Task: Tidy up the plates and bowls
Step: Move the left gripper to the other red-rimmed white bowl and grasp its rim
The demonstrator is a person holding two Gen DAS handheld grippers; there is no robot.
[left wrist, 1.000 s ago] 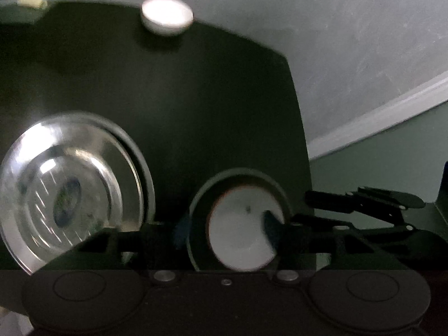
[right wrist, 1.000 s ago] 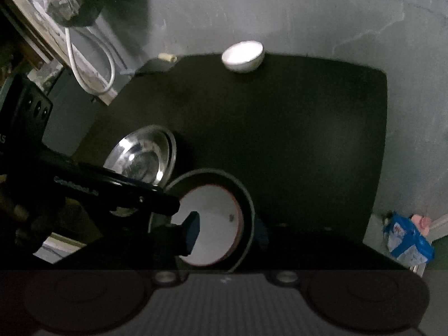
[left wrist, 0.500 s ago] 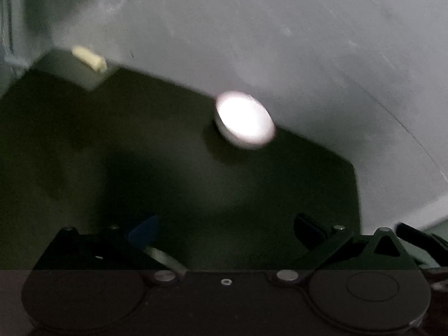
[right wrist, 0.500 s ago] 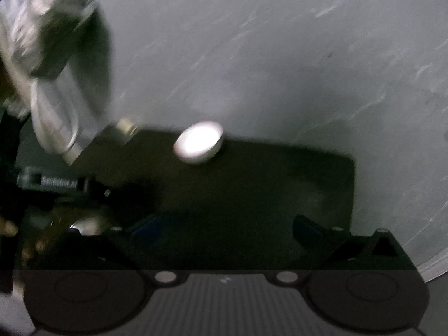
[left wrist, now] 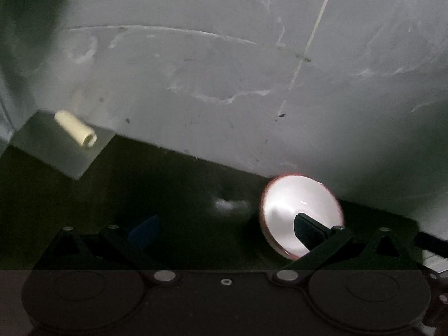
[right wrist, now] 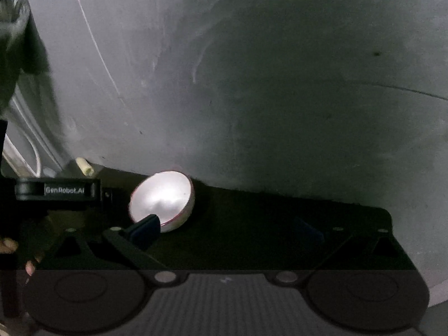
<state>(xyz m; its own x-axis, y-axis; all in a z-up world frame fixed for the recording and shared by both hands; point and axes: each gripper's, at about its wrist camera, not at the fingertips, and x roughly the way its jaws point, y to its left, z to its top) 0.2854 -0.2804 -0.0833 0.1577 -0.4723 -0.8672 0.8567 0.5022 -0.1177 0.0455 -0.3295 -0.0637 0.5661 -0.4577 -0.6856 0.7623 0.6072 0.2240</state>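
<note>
White and red-rimmed, the bowl [left wrist: 296, 210] sits at the far edge of the dark tabletop [left wrist: 182, 196] by the wall, and both hand-held grippers, left [left wrist: 224, 229] and right [right wrist: 226, 229], point at it wide open and empty, probably to take it.

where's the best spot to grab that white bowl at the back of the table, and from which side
Take the white bowl by its thin rim, one finger inside and one outside, probably from the near side. It sits open side up by the far edge of the dark table, against the wall, so the far rim looks hard to reach. The right tool is open and empty, and its left finger already fronts the near rim.
</note>
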